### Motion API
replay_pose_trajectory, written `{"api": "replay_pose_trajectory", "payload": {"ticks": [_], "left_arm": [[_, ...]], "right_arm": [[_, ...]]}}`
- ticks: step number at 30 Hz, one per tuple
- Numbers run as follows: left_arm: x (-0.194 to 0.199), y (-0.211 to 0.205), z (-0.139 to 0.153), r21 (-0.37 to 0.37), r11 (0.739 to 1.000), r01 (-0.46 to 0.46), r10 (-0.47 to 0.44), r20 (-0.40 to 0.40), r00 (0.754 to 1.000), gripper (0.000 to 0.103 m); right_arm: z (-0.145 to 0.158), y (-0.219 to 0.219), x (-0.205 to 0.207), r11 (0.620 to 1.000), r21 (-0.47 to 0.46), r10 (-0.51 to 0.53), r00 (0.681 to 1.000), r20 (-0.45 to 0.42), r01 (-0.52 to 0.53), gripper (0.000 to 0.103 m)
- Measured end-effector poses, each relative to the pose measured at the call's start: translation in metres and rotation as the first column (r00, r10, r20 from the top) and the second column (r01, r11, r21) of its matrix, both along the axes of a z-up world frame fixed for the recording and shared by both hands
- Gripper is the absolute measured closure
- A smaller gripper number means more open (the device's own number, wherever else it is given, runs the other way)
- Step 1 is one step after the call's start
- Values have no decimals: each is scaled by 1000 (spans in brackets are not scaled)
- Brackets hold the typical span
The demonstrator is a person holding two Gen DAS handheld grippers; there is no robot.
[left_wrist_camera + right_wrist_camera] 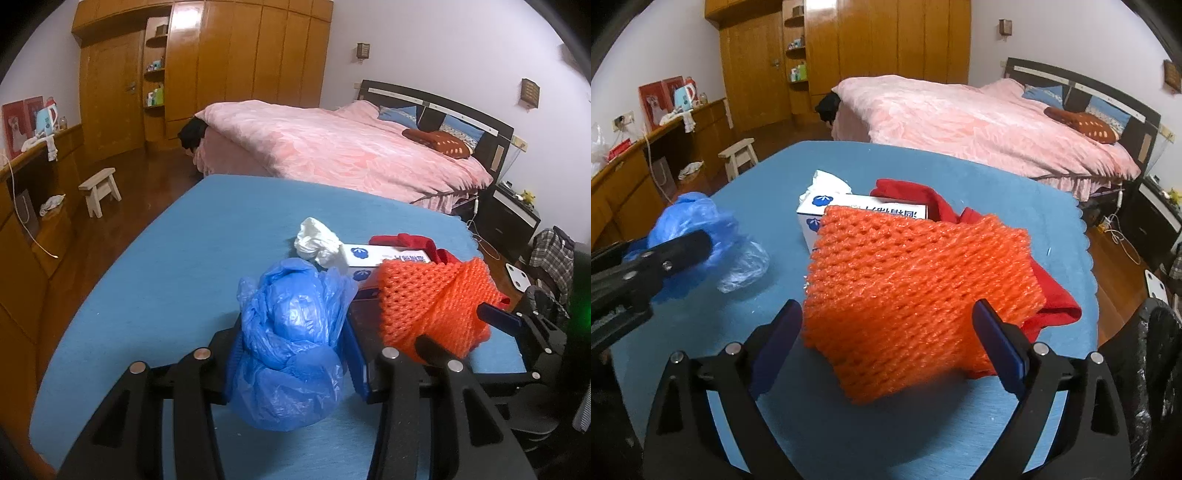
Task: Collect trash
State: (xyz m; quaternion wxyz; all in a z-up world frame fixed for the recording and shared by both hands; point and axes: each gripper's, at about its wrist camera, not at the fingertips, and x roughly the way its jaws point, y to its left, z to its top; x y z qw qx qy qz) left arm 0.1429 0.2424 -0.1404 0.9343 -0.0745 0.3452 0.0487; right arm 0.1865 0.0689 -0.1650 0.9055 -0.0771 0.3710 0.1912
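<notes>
The round table under a blue felt-like cloth (pixel 1052 229) has bare room toward its far and left edges; its right, scalloped edge lies close to the clutter. An orange foam fruit-net sleeve (pixel 916 280) lies partly over a white-and-blue cardboard box (pixel 827 210) and a red cloth (pixel 1056 306). The right gripper (pixel 886 343) stands spread wide around the net, pads clear of it on the left at least. The left gripper (pixel 291 354) is clenched on a crumpled blue plastic bag (pixel 295 332). A crumpled white tissue (pixel 317 240) waits untouched behind. Collecting looks barely begun; a black-lined bin (pixel 1156 369) waits at the right.
</notes>
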Motion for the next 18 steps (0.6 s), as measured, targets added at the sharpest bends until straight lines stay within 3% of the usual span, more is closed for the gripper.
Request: {"api": "replay_pose_trajectory", "payload": {"ticks": [9, 18], "left_arm": [[-1, 10, -5, -12, 1000, -13, 13, -6, 1000, 56], [0, 2, -11, -13, 1000, 4, -4, -27, 1000, 56]], "right_arm": [[-10, 12, 4, 997, -75, -24, 1000, -1, 24, 12], [-12, -15, -12, 992, -125, -25, 1000, -20, 22, 14]]}}
